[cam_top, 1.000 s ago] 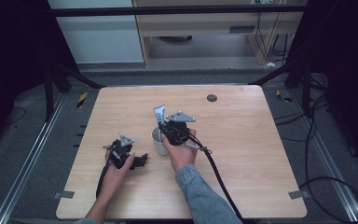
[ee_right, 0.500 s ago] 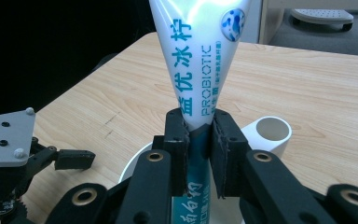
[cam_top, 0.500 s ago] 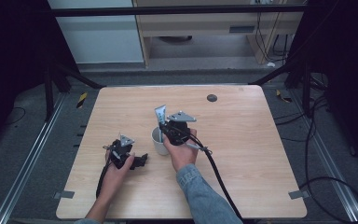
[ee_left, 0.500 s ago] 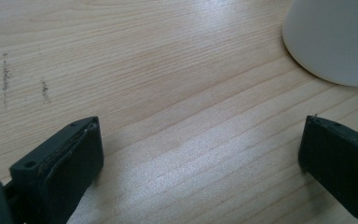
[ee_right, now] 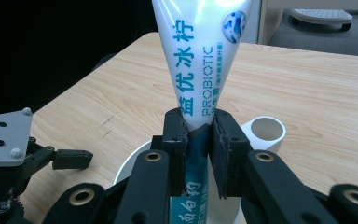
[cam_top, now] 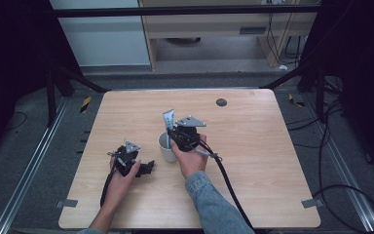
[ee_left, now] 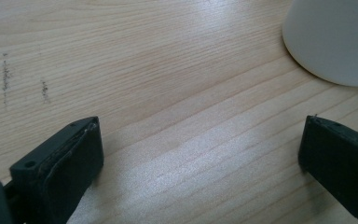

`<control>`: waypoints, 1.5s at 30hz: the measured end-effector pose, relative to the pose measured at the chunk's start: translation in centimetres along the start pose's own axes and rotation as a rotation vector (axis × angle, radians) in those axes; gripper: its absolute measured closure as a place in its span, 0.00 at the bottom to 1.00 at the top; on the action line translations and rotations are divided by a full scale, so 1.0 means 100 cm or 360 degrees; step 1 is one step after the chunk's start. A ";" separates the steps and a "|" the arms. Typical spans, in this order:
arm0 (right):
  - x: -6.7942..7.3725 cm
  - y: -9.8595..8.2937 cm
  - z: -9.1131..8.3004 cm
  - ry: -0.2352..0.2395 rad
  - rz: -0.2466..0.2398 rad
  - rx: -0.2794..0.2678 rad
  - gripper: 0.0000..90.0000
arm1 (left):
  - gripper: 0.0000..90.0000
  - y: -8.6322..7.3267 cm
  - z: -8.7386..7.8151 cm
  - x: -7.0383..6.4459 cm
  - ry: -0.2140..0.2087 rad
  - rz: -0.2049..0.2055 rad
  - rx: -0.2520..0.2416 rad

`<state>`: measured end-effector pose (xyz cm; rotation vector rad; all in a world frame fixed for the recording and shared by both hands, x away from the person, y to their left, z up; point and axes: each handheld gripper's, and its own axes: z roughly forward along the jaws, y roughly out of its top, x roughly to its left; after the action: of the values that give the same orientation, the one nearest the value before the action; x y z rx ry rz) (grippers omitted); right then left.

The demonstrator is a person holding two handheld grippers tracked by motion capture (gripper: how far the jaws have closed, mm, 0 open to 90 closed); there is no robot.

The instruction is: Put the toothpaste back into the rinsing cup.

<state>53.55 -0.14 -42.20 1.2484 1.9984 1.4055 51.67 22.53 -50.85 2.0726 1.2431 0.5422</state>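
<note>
The right gripper (ee_right: 198, 140) clamped the toothpaste tube (ee_right: 200, 65) upright over the white mug (cam_top: 165, 146), ready for lowering and release; the left gripper (ee_left: 200, 158) rested wide apart.

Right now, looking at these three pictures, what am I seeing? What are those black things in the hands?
A person sits at a wooden table and holds a black two-jawed tool in each hand. One picture looks down from above; the other two come from cameras riding on each tool. The right tool is clamped on a toothpaste tube, held upright over a white mug. The left tool rests low over bare wood, jaws wide apart and holding nothing, with the mug just beside it.
</note>
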 end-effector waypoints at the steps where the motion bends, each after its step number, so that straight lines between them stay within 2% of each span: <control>1: 0.000 0.000 0.000 0.0000 0.0000 0.0000 0.85 | 0.00 0.000 0.000 0.000 0.0000 0.0000 0.0000; 31: 0.001 0.001 -0.003 0.0000 -0.0040 0.0028 0.84 | 0.00 0.000 0.000 0.000 0.0000 0.0000 0.0000; 45: 0.004 0.000 -0.004 -0.0004 -0.0071 0.0051 0.79 | 0.00 0.000 0.000 0.000 0.0000 0.0000 0.0000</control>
<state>53.06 -0.02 -41.96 1.2109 2.0420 1.3554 51.67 22.53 -50.85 2.0730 1.2430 0.5424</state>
